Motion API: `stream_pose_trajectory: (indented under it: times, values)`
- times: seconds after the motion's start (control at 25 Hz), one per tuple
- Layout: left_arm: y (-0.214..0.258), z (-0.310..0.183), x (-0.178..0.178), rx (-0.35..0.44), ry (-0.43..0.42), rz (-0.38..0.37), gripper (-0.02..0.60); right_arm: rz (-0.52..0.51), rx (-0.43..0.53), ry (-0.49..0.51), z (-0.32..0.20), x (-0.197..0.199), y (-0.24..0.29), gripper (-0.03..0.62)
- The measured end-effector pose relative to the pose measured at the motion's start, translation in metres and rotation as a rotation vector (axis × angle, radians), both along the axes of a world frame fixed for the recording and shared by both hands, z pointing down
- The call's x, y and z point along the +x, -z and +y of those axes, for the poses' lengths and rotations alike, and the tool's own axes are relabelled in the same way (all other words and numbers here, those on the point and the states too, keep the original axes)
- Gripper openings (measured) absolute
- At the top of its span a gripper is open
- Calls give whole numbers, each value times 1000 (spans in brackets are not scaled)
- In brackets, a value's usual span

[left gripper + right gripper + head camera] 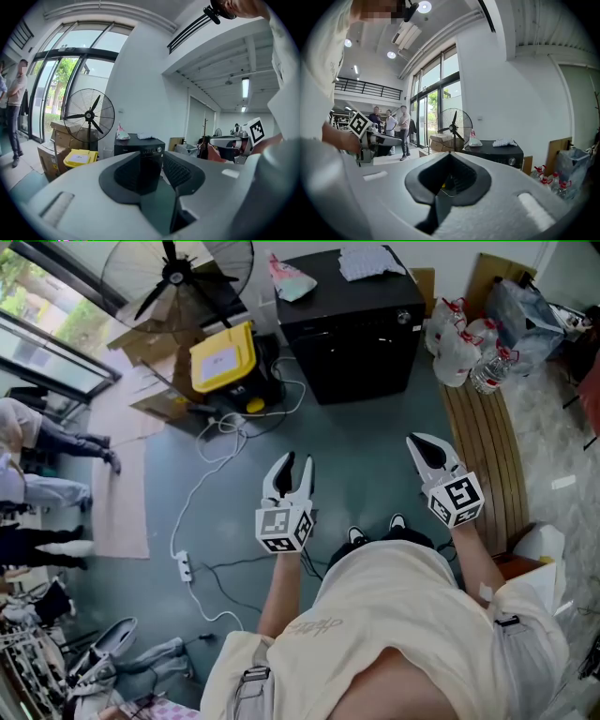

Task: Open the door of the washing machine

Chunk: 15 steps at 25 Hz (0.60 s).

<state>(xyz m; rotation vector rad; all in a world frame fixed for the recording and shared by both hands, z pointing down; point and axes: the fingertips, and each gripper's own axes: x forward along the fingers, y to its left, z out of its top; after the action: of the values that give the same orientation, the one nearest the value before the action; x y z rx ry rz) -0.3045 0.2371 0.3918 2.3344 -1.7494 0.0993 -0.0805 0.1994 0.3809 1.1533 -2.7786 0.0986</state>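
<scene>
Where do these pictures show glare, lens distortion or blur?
Left gripper view: strong fisheye curving, glass doors washed out by daylight. Right gripper view: same curving, ceiling lamps flare. Head view: even light, washing machine sharp, little shadow.

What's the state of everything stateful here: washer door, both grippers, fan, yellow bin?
washing machine door: closed, not touched by either gripper
left gripper: open, nothing between its jaws
right gripper: shut, holding nothing
fan: upright, blades look still
yellow bin: lid shut
</scene>
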Motion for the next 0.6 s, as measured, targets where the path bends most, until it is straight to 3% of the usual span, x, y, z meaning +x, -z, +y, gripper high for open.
stream_pose_trajectory:
  times: [0.36, 0.6]
  values:
    - [-16, -2, -13, 3, -50, 25, 161, 21, -6, -47, 11, -20, -6, 1]
    - [-26, -10, -25, -22, -34, 37, 156, 25, -45, -29, 10, -32, -20, 0]
